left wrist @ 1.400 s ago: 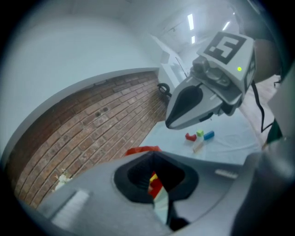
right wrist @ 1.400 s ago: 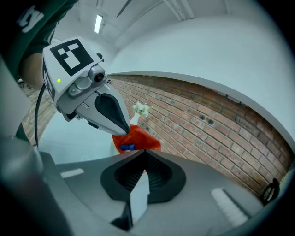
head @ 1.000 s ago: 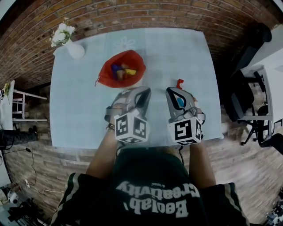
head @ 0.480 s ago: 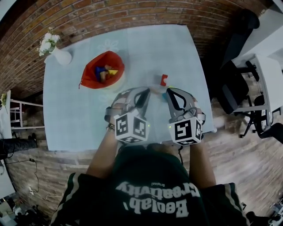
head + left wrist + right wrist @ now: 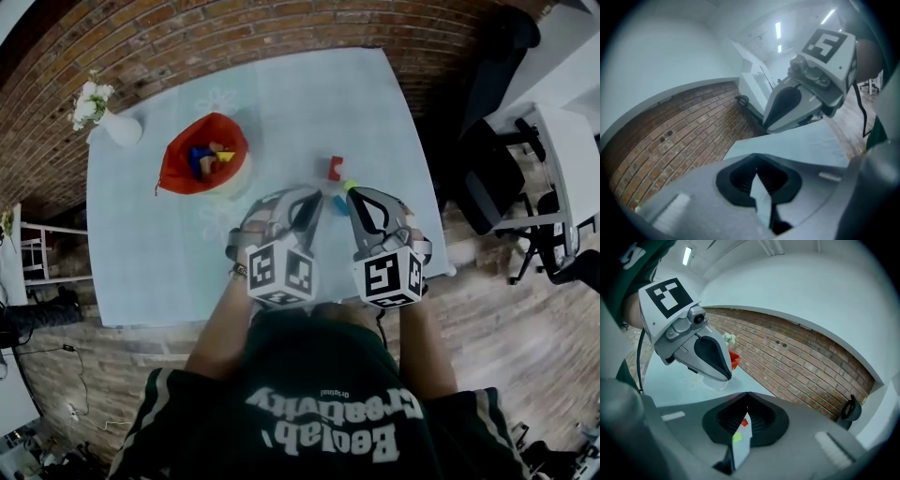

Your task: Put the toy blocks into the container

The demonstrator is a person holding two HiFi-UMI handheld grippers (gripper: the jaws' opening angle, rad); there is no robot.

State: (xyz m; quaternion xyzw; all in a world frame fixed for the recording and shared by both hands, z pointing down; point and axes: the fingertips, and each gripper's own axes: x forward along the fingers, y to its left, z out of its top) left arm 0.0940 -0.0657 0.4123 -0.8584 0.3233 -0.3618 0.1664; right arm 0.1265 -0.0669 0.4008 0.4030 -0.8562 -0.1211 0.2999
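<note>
A red bag-like container (image 5: 202, 159) sits on the pale table (image 5: 159, 253) at the back left, with several coloured blocks inside. Three loose blocks lie just ahead of my grippers: a red one (image 5: 334, 169), a small green one (image 5: 349, 185) and a blue one (image 5: 339, 204). My left gripper (image 5: 314, 195) and right gripper (image 5: 354, 195) are side by side near the table's front edge, both shut and empty. In the right gripper view the red block (image 5: 745, 422) and green block (image 5: 736, 437) show through the slit behind the jaws, and the container (image 5: 734, 359) peeks out behind the left gripper (image 5: 722, 373).
A white vase with flowers (image 5: 117, 127) stands at the table's back left corner. The table's right edge is close to my right gripper. A black office chair (image 5: 487, 178) and a white desk (image 5: 562, 169) stand to the right on the brick floor.
The head view has shifted, so the table and container sit further left. The blue block, under my right gripper before, now lies between the two tips, with the red and green blocks ahead.
</note>
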